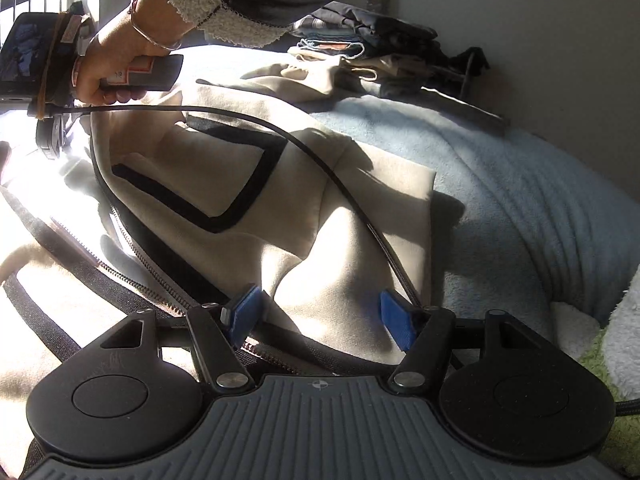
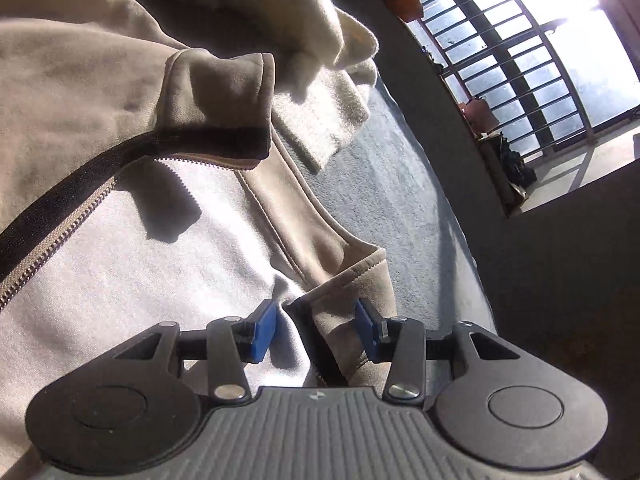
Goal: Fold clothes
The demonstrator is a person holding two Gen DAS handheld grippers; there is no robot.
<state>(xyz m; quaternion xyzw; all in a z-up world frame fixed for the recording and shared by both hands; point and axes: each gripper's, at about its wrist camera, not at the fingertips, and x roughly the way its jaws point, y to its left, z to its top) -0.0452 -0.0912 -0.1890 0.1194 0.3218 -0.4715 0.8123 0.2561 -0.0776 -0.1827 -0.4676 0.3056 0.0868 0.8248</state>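
A beige zip-up jacket (image 1: pixel 248 184) with black trim lies spread on a light blue blanket (image 1: pixel 520 200). My left gripper (image 1: pixel 320 316) stands open low over the jacket's front, near its zipper (image 1: pixel 152 276), and its blue pads grip nothing. In the right wrist view the jacket (image 2: pixel 80 80) fills the left side, with its zipper (image 2: pixel 52 236) running to the collar. My right gripper (image 2: pixel 316 330) is open, and a corner of the jacket's hem (image 2: pixel 352 276) lies loosely between its pads. A person's hand (image 1: pixel 116 60) holds the right gripper's handle at the upper left.
Several folded clothes (image 1: pixel 360 48) are stacked at the back by the wall. A black cable (image 1: pixel 320 160) arcs across the jacket. A green and white fluffy cloth (image 1: pixel 616 340) lies at the right edge. A barred window (image 2: pixel 520 52) stands beyond the blanket (image 2: pixel 392 184).
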